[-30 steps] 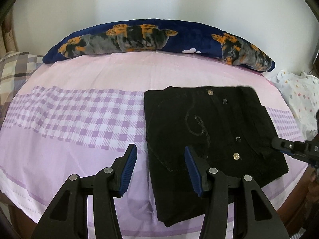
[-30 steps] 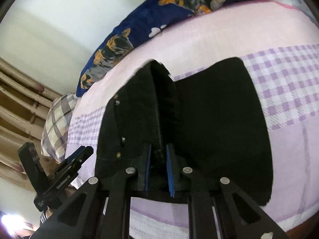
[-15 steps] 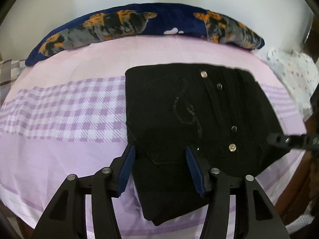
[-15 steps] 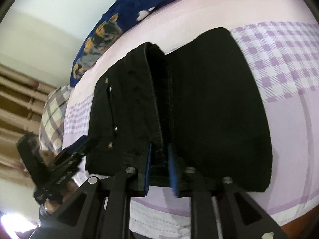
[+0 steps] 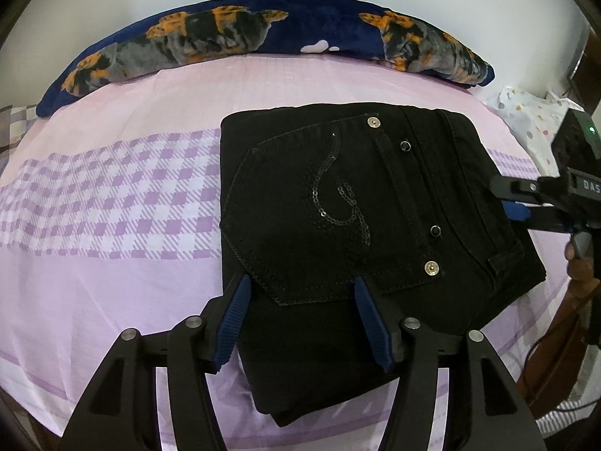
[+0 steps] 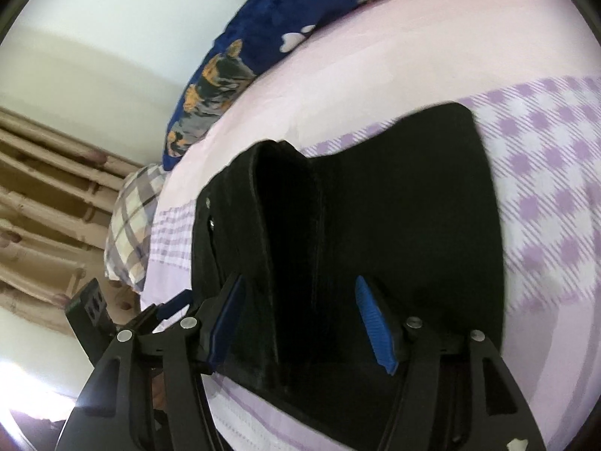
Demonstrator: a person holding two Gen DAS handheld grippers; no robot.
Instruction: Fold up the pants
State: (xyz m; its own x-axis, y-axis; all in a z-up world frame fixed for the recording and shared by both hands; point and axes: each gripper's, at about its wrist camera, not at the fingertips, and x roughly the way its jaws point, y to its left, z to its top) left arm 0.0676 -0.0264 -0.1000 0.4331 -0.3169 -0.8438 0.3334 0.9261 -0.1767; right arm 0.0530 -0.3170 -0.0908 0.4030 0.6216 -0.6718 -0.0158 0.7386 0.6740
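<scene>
Both grippers' jaws are opening; right gripper point(image 6: 300, 323) apparently released pants point(image 5: 338, 225).

The folded black denim pants point(image 5: 338, 225) hide their own lower layers, and the left wrist view does not show how many folds lie beneath the sequinned pocket. In the right wrist view the same pants point(image 6: 394, 225) are smeared by motion, their seams and studs barely readable. The pink and purple checked bedsheet point(image 5: 112, 206) runs off the frame's lower rim. The right gripper point(image 5: 514, 203) is cut by the right edge; only its tips show.
</scene>
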